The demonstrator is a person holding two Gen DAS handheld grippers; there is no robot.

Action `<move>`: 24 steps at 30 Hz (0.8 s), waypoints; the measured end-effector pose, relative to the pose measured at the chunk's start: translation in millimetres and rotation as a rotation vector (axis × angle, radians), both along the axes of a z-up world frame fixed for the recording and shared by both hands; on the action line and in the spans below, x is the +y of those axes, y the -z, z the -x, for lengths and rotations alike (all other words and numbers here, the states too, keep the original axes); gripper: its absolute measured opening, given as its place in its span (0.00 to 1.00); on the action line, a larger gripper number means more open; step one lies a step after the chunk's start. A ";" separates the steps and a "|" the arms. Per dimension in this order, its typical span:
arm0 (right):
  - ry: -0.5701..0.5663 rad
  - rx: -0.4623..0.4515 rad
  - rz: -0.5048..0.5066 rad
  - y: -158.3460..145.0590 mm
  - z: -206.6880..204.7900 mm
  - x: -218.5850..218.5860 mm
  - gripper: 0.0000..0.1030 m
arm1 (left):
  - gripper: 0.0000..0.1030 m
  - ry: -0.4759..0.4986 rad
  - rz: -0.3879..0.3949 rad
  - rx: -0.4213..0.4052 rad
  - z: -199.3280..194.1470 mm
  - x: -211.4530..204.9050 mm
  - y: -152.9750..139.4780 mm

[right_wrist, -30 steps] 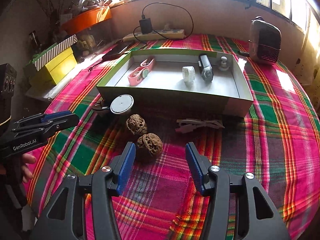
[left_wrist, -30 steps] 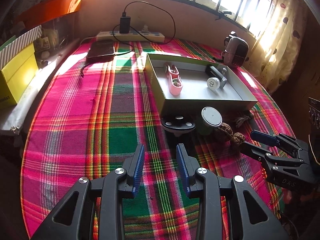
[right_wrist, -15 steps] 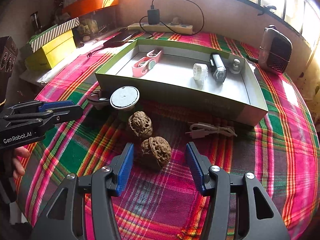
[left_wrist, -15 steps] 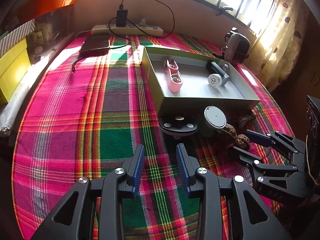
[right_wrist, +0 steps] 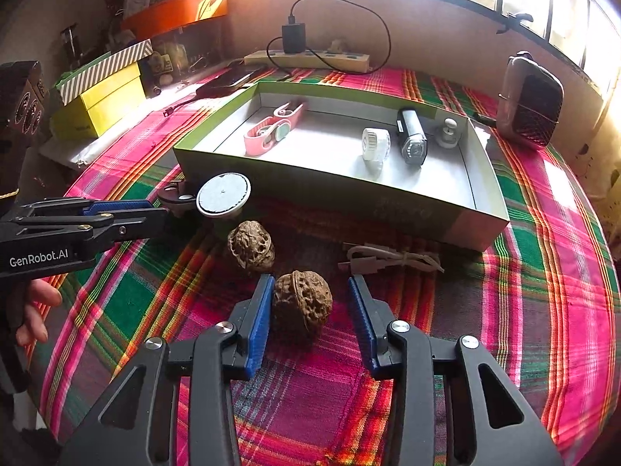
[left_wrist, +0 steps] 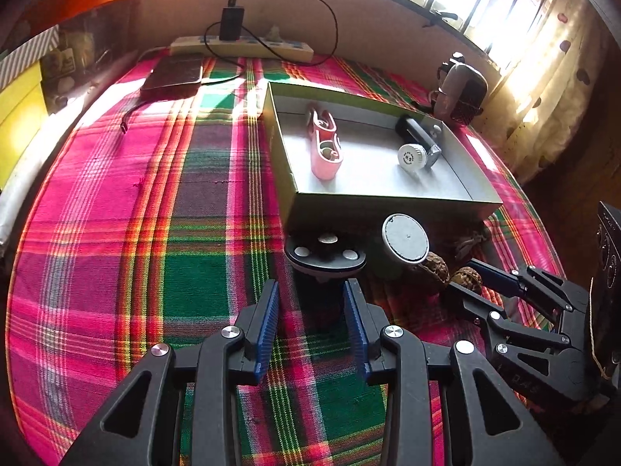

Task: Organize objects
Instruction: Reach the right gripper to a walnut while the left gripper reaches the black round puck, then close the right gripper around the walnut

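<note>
Walnut (right_wrist: 302, 301) sits between the blue pads of the right gripper (right_wrist: 308, 320) — the jaws are closing on it. A second ago they stood wider and the nut lay further ahead. One pad touches the nut now; the other still shows a gap, so it is not pinched yet. The left gripper (left_wrist: 310, 324) has come closer to the black round holder (left_wrist: 325, 258), and its jaws are opening with nothing between them. The other walnut (right_wrist: 251, 246) waits near the white disc (right_wrist: 223, 194). Both nuts probably go into the open box (right_wrist: 333, 188) next.
</note>
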State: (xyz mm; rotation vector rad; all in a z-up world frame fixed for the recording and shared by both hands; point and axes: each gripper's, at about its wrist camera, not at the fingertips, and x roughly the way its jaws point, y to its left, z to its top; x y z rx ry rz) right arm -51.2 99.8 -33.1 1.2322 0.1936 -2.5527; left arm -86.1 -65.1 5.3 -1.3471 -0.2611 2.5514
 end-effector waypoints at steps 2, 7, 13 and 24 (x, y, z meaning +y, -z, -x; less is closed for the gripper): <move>0.005 0.002 0.000 -0.2 0.2 2.4 0.30 | 0.31 0.001 -0.001 -0.002 1.0 0.9 -0.4; -0.015 0.003 -0.002 -0.2 -0.3 4.8 0.30 | 0.31 -0.009 -0.002 -0.014 2.7 2.4 -0.7; -0.025 0.001 0.002 -0.1 0.2 6.4 0.30 | 0.31 -0.046 0.003 -0.038 6.3 5.1 -1.4; -0.037 -0.003 0.019 0.1 0.1 8.8 0.30 | 0.31 -0.074 -0.131 -0.079 6.1 0.8 -1.4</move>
